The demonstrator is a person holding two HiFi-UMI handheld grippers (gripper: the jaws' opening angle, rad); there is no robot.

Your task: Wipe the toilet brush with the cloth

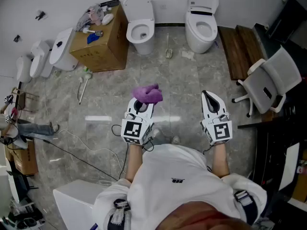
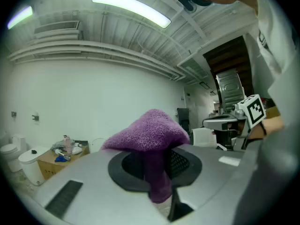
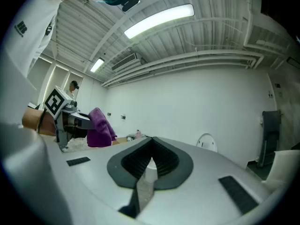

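the toilet brush (image 1: 82,86) is lying, as far as i can make out, on the floor (image 1: 182,75) off to my left. it is showing as a pale thin handle just in front of the cardboard box (image 1: 98,47), well apart from both my tongs, and nothing is touching it. the cloth (image 1: 147,94), a purple one, is hanging in my left tongs (image 2: 157,172): the jaws are clamping on a fold of it, and the rest is bunching up over the tips like a cap. my right tongs (image 3: 147,165) are sitting closed on nothing, the dark pads meeting with only air past them. i am holding both level out in front of me, side by side with a gap between them.

so i am judging that the task is only at its opening: the cloth is in hand, the brush is not, and no wiping is going on. the next move, i am thinking, is calling for me to turn left and go down toward the brush. there i am opening the right tongs and closing them on the handle to steady or lift it, then bringing the cloth against it. the handle is looking slim and lying flat, so the pinch is needing care. two toilets (image 1: 140,25) are standing by the far wall, and an office chair (image 1: 271,80) is sitting to my right.
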